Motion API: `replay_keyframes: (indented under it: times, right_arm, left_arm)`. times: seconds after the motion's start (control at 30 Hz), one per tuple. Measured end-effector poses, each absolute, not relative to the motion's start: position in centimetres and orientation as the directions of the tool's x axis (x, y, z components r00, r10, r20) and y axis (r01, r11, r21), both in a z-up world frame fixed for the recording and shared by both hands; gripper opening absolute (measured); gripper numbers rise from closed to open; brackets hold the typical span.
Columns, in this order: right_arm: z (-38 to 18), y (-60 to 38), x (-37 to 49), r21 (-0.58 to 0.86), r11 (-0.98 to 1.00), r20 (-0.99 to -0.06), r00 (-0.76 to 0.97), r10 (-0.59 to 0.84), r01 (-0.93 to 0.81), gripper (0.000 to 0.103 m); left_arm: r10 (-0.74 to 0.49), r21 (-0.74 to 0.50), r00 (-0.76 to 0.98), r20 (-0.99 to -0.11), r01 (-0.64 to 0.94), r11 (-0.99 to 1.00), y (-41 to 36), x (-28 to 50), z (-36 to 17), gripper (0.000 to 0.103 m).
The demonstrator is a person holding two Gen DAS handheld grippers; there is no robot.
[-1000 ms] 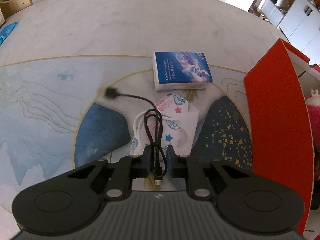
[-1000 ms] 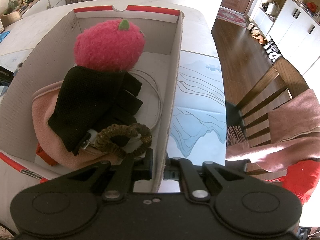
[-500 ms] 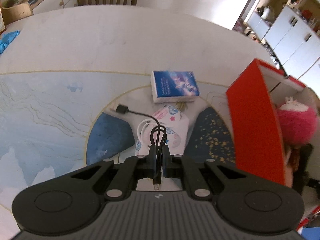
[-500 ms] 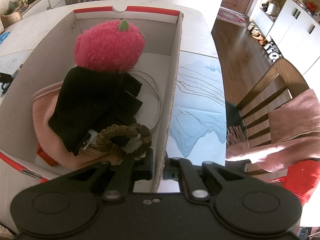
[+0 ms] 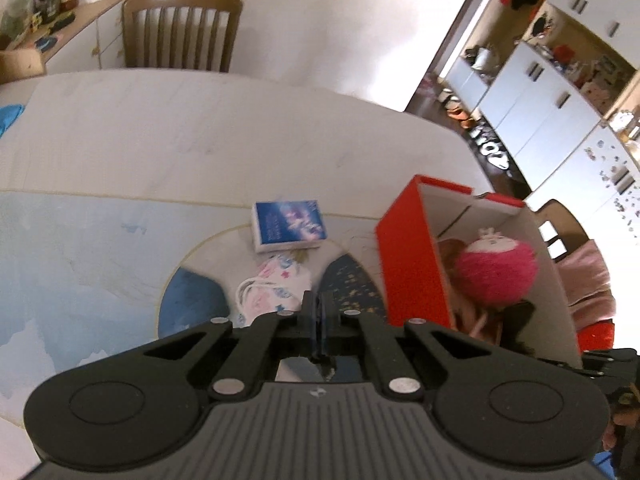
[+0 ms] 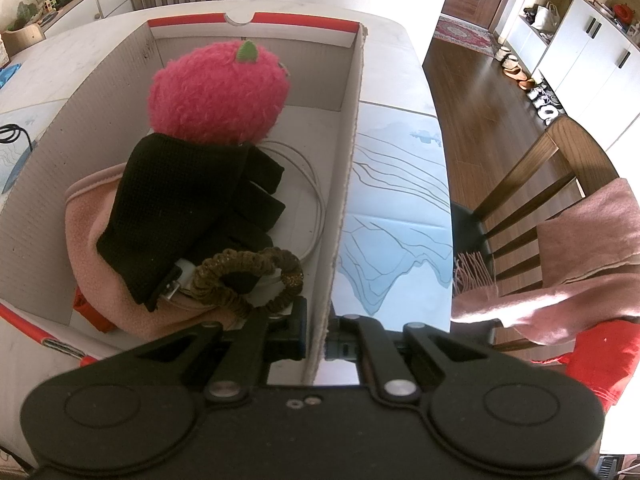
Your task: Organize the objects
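Black cable (image 5: 325, 365) pinched in left gripper (image 5: 320, 312), jaws clamped tight, plug end just below the pads; loop (image 6: 12, 136) visible left of box. Face mask (image 5: 276, 286) and blue pack (image 5: 288, 226) ahead on table (image 5: 200, 132). Right gripper (image 6: 318, 320) clenched on box (image 6: 346, 184) wall; pink plush (image 6: 218, 90), black glove (image 6: 192, 200) inside.

A pale table (image 5: 168, 132) with a blue-patterned top stands on dark wood floor (image 6: 476, 76), a slatted wooden chair (image 5: 180, 32) at its far edge against a plain light wall (image 5: 320, 16), white cupboards (image 6: 592, 44) along the right side, sunlight bright.
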State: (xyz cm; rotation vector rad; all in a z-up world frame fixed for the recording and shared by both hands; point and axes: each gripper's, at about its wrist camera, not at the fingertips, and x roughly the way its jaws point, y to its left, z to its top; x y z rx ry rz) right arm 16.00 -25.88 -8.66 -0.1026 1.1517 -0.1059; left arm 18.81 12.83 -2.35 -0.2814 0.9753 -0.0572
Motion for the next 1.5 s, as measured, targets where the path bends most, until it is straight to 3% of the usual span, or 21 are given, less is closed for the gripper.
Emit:
replay_keyframes:
  times: [0.43, 0.87, 0.97, 1.1, 1.13, 1.5]
  right_arm:
    - [-8.7, -25.9, 16.0, -0.134, 0.990, -0.905, 0.404, -0.135, 0.032, 0.005]
    - [-8.7, -25.9, 16.0, -0.135, 0.990, -0.905, 0.403, -0.136, 0.031, 0.005]
    - [-8.7, -25.9, 16.0, -0.134, 0.990, -0.905, 0.403, -0.136, 0.032, 0.005]
    - [-8.7, -25.9, 16.2, -0.136, 0.990, -0.906, 0.400, -0.137, 0.031, 0.006]
    - [-8.7, -25.8, 16.2, -0.137, 0.990, -0.906, 0.399, -0.138, 0.032, 0.006]
    - [-9.3, -25.9, 16.5, -0.137, 0.990, -0.914, 0.381, -0.141, 0.040, 0.005]
  left_arm:
    - [-0.315, -0.320, 0.600, -0.735, 0.101, 0.942, 8.6, 18.7, 2.5, 0.000]
    - [-0.251, -0.187, 0.460, -0.852, 0.181, 0.966, 7.4, 19.9, -3.6, 0.005]
    - [-0.240, -0.156, 0.442, -0.864, 0.218, 0.963, 7.1, 19.9, -5.0, 0.015]
    - [-0.234, -0.126, 0.434, -0.870, 0.264, 0.956, 6.4, 20.2, -6.8, 0.056]
    - [-0.236, -0.122, 0.438, -0.868, 0.271, 0.955, 6.3, 20.3, -7.1, 0.061]
    - [-0.181, -0.022, 0.408, -0.895, 0.364, 0.931, 5.6, 23.8, -11.8, 0.064]
